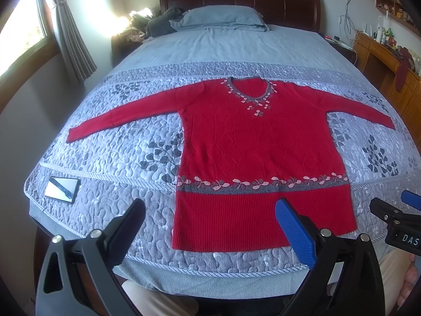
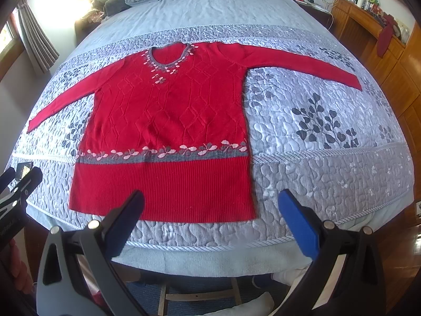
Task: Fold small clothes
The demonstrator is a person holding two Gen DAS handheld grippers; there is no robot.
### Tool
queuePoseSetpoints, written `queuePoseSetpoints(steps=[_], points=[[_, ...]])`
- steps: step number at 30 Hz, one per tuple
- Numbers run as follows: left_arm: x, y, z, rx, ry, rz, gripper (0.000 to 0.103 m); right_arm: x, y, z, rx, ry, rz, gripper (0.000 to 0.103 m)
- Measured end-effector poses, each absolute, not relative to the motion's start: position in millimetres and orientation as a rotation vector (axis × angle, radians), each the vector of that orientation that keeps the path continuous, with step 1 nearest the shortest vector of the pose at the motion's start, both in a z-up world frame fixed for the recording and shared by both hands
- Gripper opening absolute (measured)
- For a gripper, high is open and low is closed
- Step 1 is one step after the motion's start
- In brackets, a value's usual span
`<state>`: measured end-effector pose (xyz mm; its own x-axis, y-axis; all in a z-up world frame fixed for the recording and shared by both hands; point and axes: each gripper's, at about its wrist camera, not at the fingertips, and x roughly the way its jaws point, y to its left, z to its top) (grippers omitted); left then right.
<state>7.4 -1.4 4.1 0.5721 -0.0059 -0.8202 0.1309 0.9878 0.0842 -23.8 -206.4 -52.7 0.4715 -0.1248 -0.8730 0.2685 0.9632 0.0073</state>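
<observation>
A red knitted sweater [image 1: 252, 142] [image 2: 168, 121] lies flat and face up on the bed, both sleeves spread wide, with a grey flowered band above its ribbed hem and flowers round the neck. My left gripper [image 1: 210, 210] hovers open above the foot of the bed, over the hem's left half, holding nothing. My right gripper [image 2: 210, 200] is open too, above the hem's right corner and apart from the cloth. In the left wrist view the right gripper [image 1: 394, 210] shows at the right edge; in the right wrist view the left gripper [image 2: 18, 187] shows at the left edge.
The grey quilted bedspread [image 1: 110, 158] covers the bed. A phone [image 1: 62, 189] lies on the quilt near the front left corner. A pillow [image 1: 221, 18] and bundled clothes sit at the headboard. A wooden desk [image 2: 368, 26] stands on the right, and a curtained window [image 1: 23, 34] on the left.
</observation>
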Motion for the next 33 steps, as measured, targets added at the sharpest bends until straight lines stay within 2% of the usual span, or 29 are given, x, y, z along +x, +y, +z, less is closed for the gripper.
queuePoseSetpoints(steps=[33], points=[[17,-3,-5,0.15,0.981,-0.079,0.099,-15,-212,-62,0.155,1.072,-0.244,0.1]])
